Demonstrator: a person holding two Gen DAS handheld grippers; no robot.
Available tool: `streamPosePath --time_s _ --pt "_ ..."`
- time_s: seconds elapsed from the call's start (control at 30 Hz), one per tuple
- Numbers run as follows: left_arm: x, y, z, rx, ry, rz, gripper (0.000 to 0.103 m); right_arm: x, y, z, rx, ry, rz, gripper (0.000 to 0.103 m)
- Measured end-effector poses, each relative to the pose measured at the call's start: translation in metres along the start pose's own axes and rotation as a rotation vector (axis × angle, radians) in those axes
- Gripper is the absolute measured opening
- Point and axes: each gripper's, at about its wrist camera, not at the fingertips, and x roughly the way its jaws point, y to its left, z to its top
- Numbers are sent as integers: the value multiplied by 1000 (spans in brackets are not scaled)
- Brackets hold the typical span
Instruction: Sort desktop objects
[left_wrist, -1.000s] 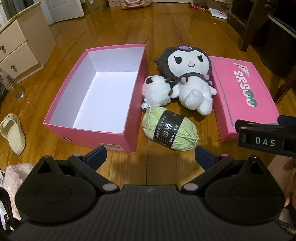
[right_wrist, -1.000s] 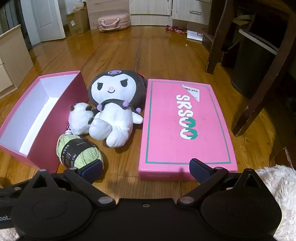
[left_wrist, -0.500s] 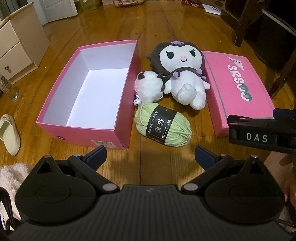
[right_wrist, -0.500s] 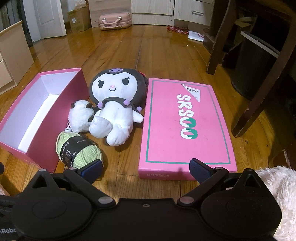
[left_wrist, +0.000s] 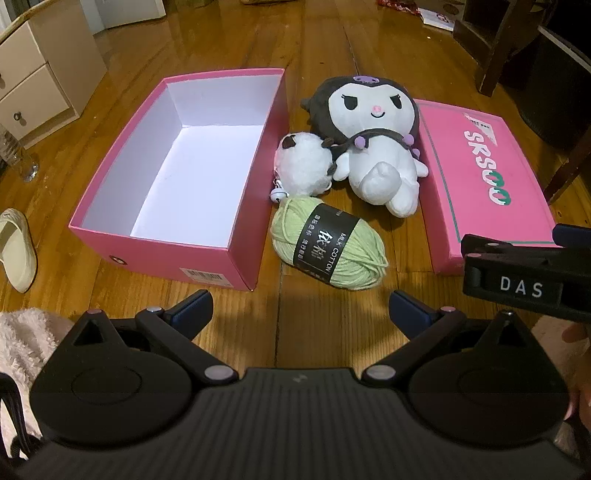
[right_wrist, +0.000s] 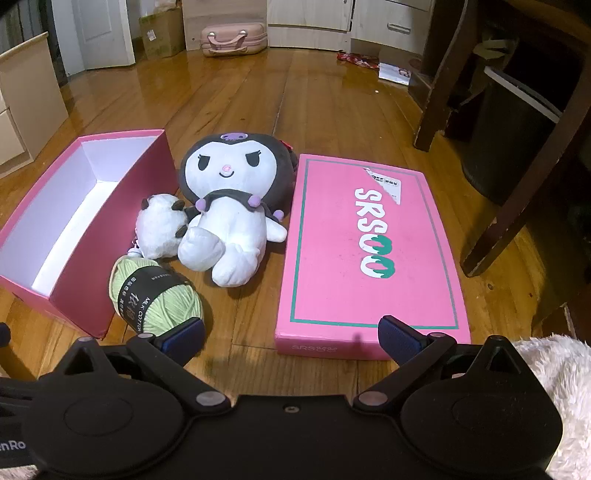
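While both handheld grippers hover low over a wooden floor (left_wrist: 229, 44), the items to be sorted lie grouped between an open pink box (left_wrist: 177, 254) and its lid (right_wrist: 369, 258). The left gripper (left_wrist: 301, 308) has its blue-padded jaws spread wide and holds nothing; the right gripper (right_wrist: 290, 334) is likewise spread and empty, its near side showing in the left wrist view with white letters reading "DAS".

The box, white inside and empty, carries a barcode sticker on its near outer wall. Just beside its right wall rests a skein of pale green yarn (left_wrist: 328, 243), wrapped in a black band printed "MILK COTTON" alongside Chinese characters. Touching the yarn's far end is a small white plush (left_wrist: 303, 168) with dark ears and a little bell hanging from it. Leaning against that is a larger white plush doll (right_wrist: 229, 206) in a dark hood with a purple skull mark, pink nose and purple pom-poms, lying on its back between the box and the lid.

The lid lies flat, top up, edged with a green line and lettered "SRSOO" in white and green, with a partly torn white label at its far corner; smaller "SRS" lettering shows on its near edge, the rest too faint to read.

A cream slipper (left_wrist: 16, 247) lies on the floor left of the box.
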Motion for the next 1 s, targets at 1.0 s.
streamPosePath --time_s 1.0 --pt "-20 67 33 -162 -139 -76 103 -34 6 11 -114 -177 304 102"
